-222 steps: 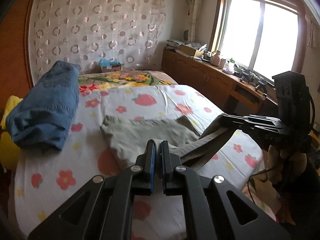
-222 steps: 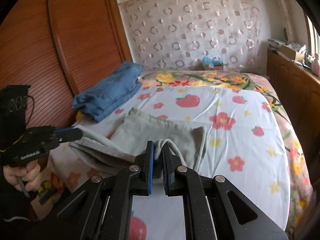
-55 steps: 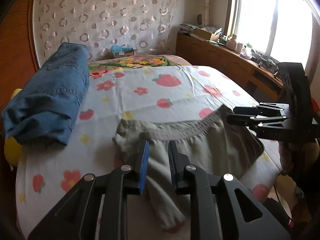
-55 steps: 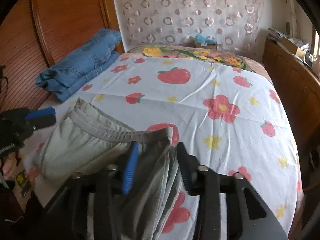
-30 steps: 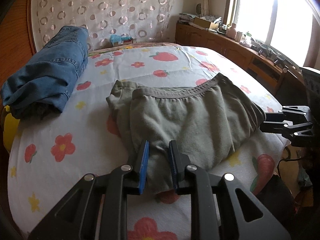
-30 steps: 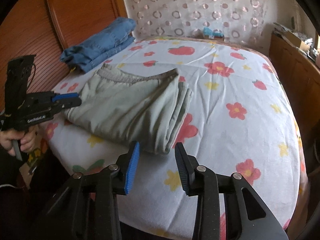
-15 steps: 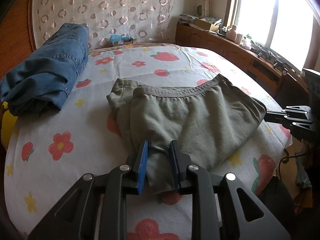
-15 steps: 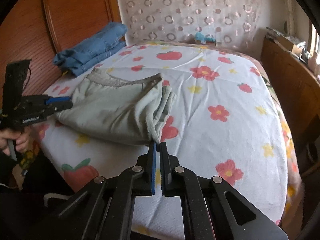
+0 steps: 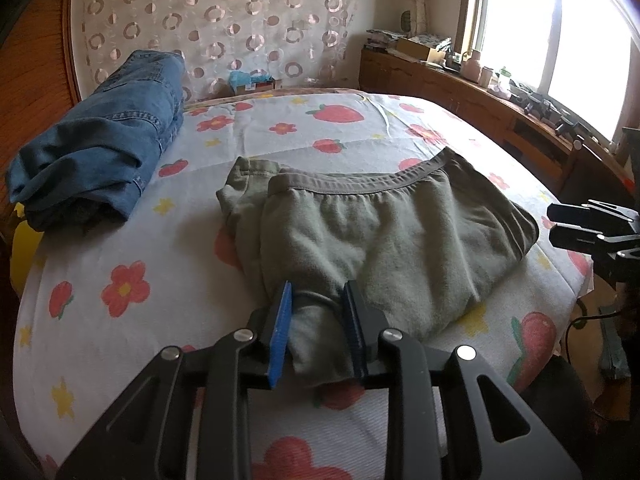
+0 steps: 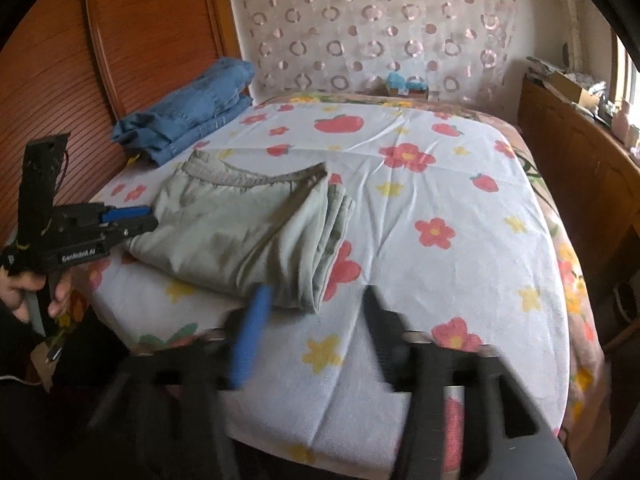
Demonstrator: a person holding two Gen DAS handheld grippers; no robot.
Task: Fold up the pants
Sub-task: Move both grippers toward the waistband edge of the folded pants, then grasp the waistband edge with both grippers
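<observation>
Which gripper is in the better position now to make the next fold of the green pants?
Probably the left gripper: a bunch of the green pants already sits between its jaws, which have just been opening. The right gripper has open, empty jaws, off the pants' corner.

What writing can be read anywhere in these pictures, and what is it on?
"GenRobot.AI": white lettering on the side of the left claw, in the right wrist view; small but readable.
The small box by the patterned headboard: label too small to read.
Nothing else carries readable text.
</observation>
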